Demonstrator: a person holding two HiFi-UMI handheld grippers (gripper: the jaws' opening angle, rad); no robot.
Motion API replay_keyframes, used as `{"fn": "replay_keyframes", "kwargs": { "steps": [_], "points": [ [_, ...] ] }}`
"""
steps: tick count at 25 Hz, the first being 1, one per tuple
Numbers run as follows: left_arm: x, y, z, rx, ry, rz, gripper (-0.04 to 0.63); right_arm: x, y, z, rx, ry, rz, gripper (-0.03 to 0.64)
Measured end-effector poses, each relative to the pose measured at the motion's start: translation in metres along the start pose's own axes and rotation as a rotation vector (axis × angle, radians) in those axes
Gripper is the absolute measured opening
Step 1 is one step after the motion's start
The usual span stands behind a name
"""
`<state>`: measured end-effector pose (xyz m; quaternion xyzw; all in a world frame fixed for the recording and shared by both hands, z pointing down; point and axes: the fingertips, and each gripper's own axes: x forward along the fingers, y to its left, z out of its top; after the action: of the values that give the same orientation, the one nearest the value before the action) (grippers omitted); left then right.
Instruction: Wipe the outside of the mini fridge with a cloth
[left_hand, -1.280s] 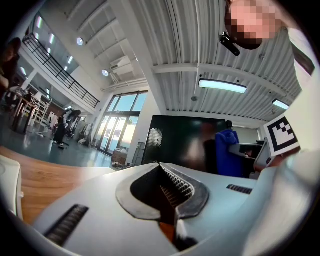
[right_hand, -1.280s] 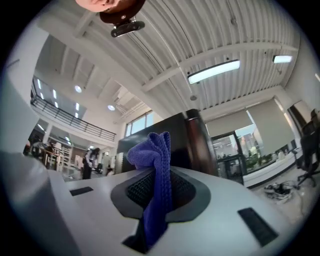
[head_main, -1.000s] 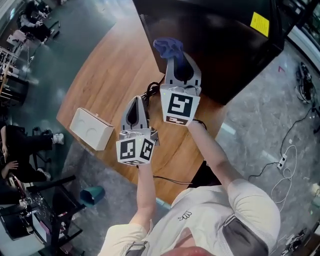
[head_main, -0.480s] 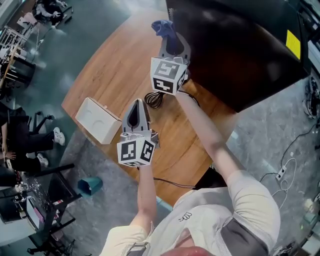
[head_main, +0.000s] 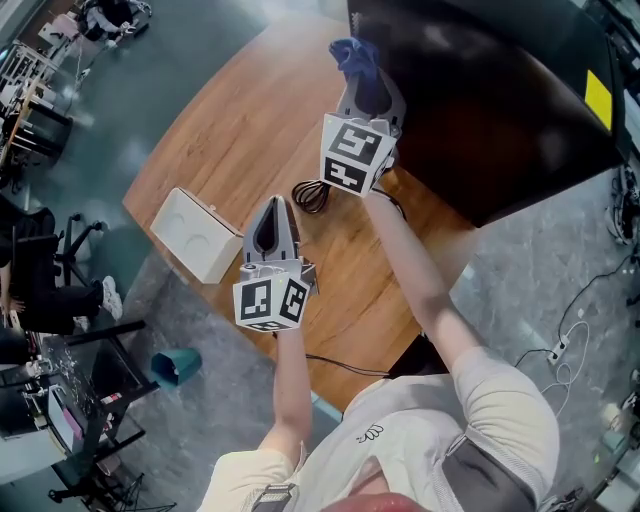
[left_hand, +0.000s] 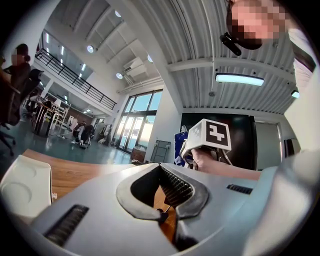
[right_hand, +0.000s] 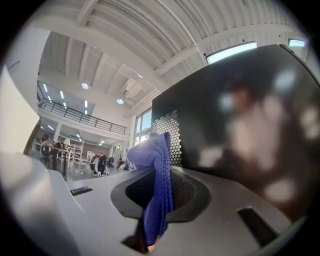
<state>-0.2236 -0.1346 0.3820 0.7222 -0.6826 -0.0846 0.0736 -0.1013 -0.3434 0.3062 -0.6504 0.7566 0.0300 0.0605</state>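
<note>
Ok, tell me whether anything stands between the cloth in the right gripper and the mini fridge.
Nothing visible does. The right gripper holds the blue cloth up beside the black mini fridge, only air between them. The coiled cable lies lower, on the table.

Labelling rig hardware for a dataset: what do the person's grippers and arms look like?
Both the left gripper and right gripper are grey moulded shells with dark ribbed pads, each carrying a white cube with black square markers. The person wears a pale short-sleeved shirt.
</note>
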Motion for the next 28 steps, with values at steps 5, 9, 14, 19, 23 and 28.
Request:
{"fn": "replay_keyframes", "kwargs": {
  "steps": [5,9,14,19,23,28],
  "points": [
    [0.001,-0.010,0.005,0.008,-0.010,-0.023,0.005,-0.022,-0.023,0.008,-0.022,-0.007,-0.035,0.061],
    [0.002,-0.023,0.010,0.014,-0.017,-0.045,0.005,-0.044,-0.046,0.012,-0.023,-0.004,-0.059,0.061],
    [0.000,-0.040,0.017,0.028,-0.027,-0.078,0.005,-0.084,-0.091,0.019,-0.040,-0.014,-0.132,0.061],
    [-0.002,-0.051,0.019,0.028,-0.033,-0.095,0.005,-0.123,-0.136,0.028,-0.059,-0.026,-0.186,0.061],
    [-0.001,-0.069,0.020,0.042,-0.035,-0.131,0.005,-0.149,-0.170,0.038,-0.114,-0.043,-0.221,0.061],
    [0.001,-0.085,0.015,0.044,-0.028,-0.169,0.005,-0.187,-0.216,0.040,-0.143,-0.044,-0.322,0.061]
  ]
}}
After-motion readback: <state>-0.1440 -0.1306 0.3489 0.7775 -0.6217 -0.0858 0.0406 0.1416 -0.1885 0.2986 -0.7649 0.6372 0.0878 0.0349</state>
